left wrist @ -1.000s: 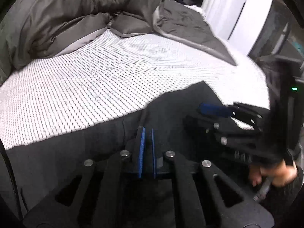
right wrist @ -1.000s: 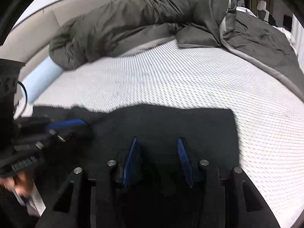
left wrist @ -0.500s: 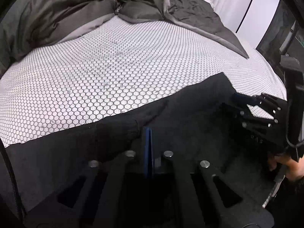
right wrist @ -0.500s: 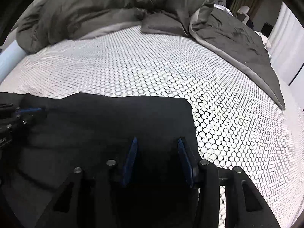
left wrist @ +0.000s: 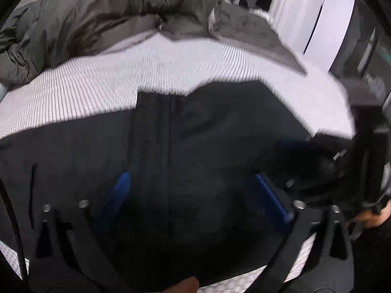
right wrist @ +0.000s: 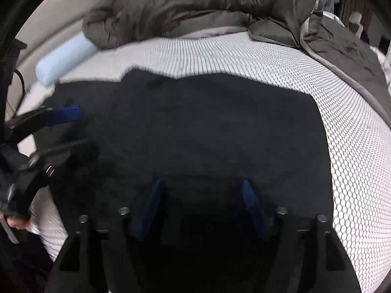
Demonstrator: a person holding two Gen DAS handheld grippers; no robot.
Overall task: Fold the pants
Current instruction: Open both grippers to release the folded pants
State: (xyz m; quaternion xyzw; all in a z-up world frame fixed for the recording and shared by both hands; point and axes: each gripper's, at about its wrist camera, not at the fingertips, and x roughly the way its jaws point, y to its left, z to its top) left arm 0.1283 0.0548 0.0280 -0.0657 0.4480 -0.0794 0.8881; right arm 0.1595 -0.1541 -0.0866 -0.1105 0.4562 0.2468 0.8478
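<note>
While both tools hover just above the cloth, the left gripper (left wrist: 193, 195) stands with its blue pads spread wide, its jaws having just been opening, and only flat fabric lies between them, unpinched. Beside it, the right gripper (right wrist: 202, 205) shows a moderately wide gap, its jaws likewise just opening, with nothing pressed between the pads. Directly beneath and ahead of both tools lie the black pants (right wrist: 207, 127), spread as a broad dark panel on the honeycomb-patterned mattress cover (right wrist: 244, 56); a lengthwise seam or folded edge runs forward from between the left pads. Judged from its drape, the garment is soft, light and limp, not slippery or fragile; it will sag and crease wherever unsupported, so two separated holds on one edge suit it best, probably at the corners of the far edge ahead of each tool. Beyond the pants, well apart, a rumpled grey duvet (left wrist: 102, 19) is heaped at the far side, with a pale blue bolster (right wrist: 63, 58) ahead-left of the right tool.
</note>
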